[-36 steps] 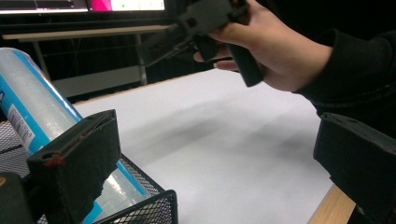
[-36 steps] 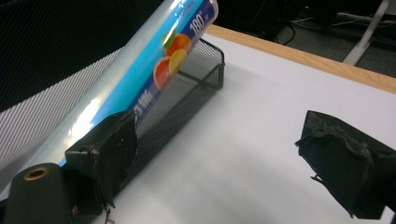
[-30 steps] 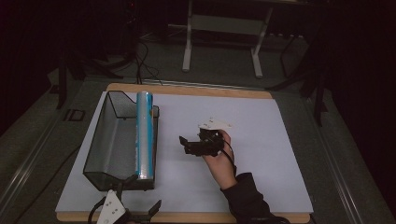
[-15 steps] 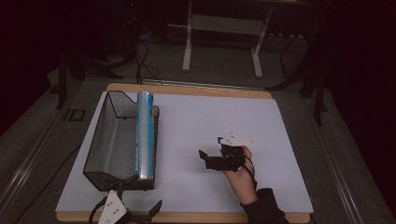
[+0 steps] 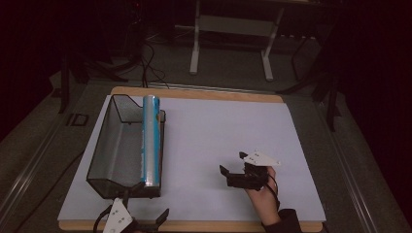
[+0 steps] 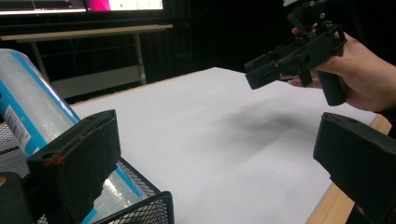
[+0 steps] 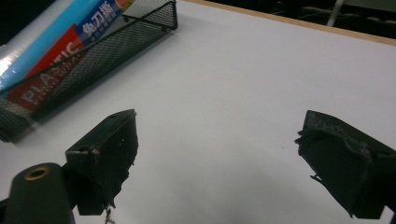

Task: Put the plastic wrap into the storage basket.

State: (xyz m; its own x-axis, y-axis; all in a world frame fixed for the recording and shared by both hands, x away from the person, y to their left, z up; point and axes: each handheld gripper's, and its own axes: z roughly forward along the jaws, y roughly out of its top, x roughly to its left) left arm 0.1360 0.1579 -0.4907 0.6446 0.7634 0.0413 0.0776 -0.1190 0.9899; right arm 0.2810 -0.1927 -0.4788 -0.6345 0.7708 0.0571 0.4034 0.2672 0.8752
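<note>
fingers (image 7: 140, 154) of both grippers apart, empty; right gripper view reads roll (image 7: 60, 42) label.

Roll (image 5: 150, 141) in basket (image 5: 104, 150), along its right wall; basket at left of table (image 5: 209, 126); right tongs (image 5: 232, 166) well right of it.

The high view looks forward and down from above the near table edge; the left gripper view sits low near the mesh basket (image 6: 140, 210), facing across the white sheet (image 6: 210, 140) toward the right gripper (image 6: 254, 74); the right gripper view hangs close above that sheet, sharing the basket.
</note>
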